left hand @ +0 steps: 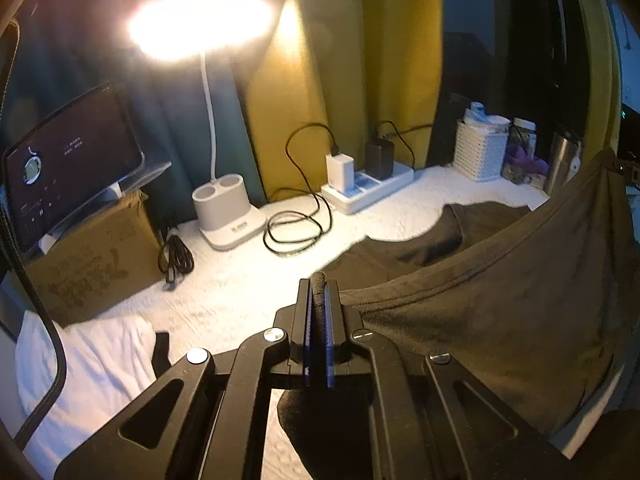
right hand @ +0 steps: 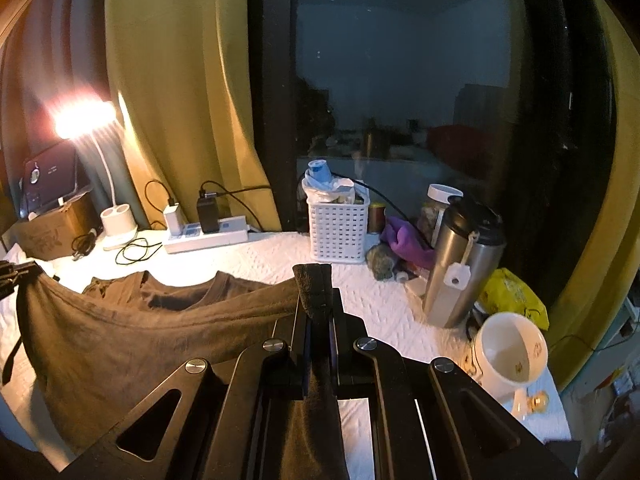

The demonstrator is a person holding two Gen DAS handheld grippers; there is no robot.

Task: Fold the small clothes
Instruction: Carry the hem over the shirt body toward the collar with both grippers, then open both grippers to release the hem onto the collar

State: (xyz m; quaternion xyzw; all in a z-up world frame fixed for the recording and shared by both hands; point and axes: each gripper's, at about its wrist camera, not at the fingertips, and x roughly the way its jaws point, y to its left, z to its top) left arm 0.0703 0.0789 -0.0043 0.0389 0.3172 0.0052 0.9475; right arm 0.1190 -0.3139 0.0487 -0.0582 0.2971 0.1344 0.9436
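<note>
While the dark shirt point(right hand: 132, 332) hangs stretched between both tools, its neckline end rests on the white tablecloth point(right hand: 280, 256). The left gripper point(left hand: 319, 292) has its jaws pressed together, pinching one bottom corner of the shirt. The right gripper point(right hand: 316, 292) has its jaws pressed together on the opposite corner, with cloth protruding past the fingertips. In the right wrist view, the white basket point(right hand: 338, 226) stands at 12 o'clock from the right gripper, the steel flask point(right hand: 460, 264) at 2 o'clock, and the mug point(right hand: 510, 354) at 3 o'clock. The desk lamp point(left hand: 224, 212) stands at 11 o'clock from the left gripper.
</note>
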